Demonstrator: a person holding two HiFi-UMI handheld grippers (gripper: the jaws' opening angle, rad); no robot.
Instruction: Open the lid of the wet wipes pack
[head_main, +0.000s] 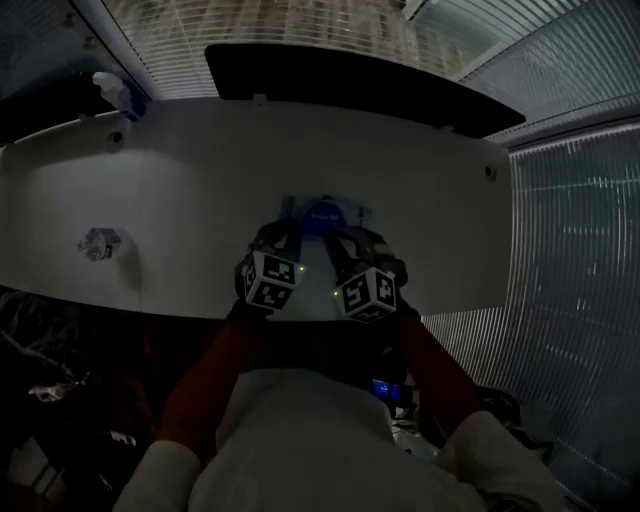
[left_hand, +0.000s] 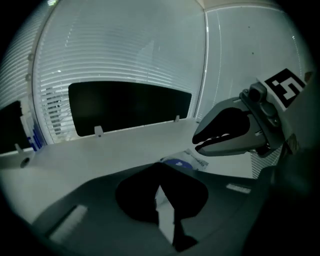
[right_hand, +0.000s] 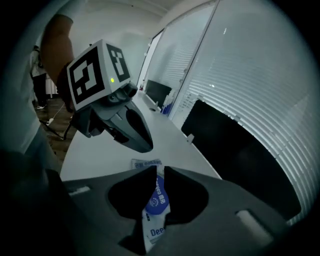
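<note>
On table (head_main: 200, 180), wet wipes pack (head_main: 325, 213), left tongs (left_hand: 160, 169) closed, right tongs (right_hand: 160, 171) parted

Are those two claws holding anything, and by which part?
Nothing: the wet wipes pack lies free on the table, just beyond the left gripper and right gripper.

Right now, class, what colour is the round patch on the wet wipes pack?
The round patch is blue, clearest in the right gripper view.
</note>
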